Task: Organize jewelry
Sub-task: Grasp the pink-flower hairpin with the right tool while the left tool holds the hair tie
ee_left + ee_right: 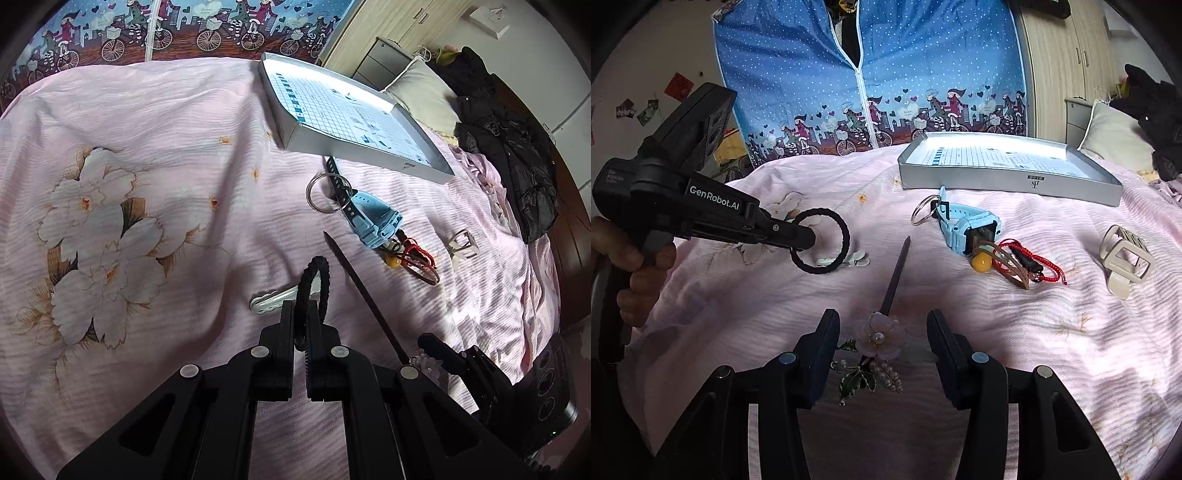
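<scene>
My left gripper (pixel 301 308) is shut on a black hair tie (pixel 314 280) and holds it above the pink bedspread; the right wrist view shows the same gripper (pixel 809 236) with the hair tie (pixel 822 242) hanging from its tip. My right gripper (pixel 882 321) stands open over the flower end of a dark hair stick (pixel 895 273). A white hair clip (pixel 849 262) lies under the tie. Further right lie a blue watch (pixel 967 229), a metal ring (pixel 923 210), red and brown cords (pixel 1023 264) and a white claw clip (pixel 1126 258). A grey box lid (pixel 1008 182) sits behind.
The pink floral bedspread (pixel 147 147) covers the bed. A pillow (pixel 1115 144) and dark clothes (pixel 517 155) lie at the far right. A blue dotted fabric wardrobe (pixel 868 74) stands behind the bed. A person's hand (pixel 624 266) holds the left gripper's handle.
</scene>
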### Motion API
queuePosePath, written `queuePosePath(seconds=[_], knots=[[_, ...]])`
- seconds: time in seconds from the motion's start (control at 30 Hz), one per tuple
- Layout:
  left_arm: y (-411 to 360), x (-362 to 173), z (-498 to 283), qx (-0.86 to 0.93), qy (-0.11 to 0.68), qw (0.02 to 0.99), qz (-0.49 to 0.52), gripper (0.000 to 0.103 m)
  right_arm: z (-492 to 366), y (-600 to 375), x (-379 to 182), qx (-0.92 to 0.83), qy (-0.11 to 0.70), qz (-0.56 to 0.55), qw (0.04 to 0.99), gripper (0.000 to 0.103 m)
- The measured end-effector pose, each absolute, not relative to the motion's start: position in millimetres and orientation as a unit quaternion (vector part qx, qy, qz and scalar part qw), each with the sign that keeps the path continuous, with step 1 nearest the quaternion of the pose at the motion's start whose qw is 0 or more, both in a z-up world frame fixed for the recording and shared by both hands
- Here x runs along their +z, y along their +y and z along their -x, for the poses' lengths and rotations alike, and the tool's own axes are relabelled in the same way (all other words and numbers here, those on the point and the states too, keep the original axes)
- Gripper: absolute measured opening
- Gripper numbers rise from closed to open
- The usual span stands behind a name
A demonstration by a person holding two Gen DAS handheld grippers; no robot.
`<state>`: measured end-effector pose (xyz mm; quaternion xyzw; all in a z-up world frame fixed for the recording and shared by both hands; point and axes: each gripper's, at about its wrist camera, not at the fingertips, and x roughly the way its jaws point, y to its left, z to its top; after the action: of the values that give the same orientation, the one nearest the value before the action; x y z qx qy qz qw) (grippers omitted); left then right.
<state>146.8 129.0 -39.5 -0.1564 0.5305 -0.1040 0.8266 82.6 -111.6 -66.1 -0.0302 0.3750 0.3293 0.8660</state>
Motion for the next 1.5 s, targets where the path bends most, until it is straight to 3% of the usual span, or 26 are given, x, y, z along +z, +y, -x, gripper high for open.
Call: queuePosePath(seconds=[0.43,0.57,0.77,1.17,1.5], knots=[[127.8,-59.4,-150.3,-0.105,0.564,0.804,0.159,0.003,-112.8,-114.1,-82.0,0.347,0.443,-0.014,0.827,0.049],[129.1,-59.3,-150.4,-0.107,0.564,0.803,0.163,0.003,-111.7,-111.8,-82.2,0.35,0.445,-0.007,0.824,0.033],[126.1,-55.5,-148.5,-0.114,0.559,0.806,0.159,0.003,-106.2,-110.3,-77.8,0.348,0.432,0.005,0.832,0.032],[124.0,-17.3,-154.2,-0.13,0.486,0.847,0.17,0.003,-111.6,-126.4,-35.4,0.33,0.355,0.007,0.875,0.032],[105.8,10.6,-254.9,-0.123,0.406,0.893,0.153,0.003,-219.4,-140.6,-7.9,0.294,0.325,-0.038,0.898,0.032]])
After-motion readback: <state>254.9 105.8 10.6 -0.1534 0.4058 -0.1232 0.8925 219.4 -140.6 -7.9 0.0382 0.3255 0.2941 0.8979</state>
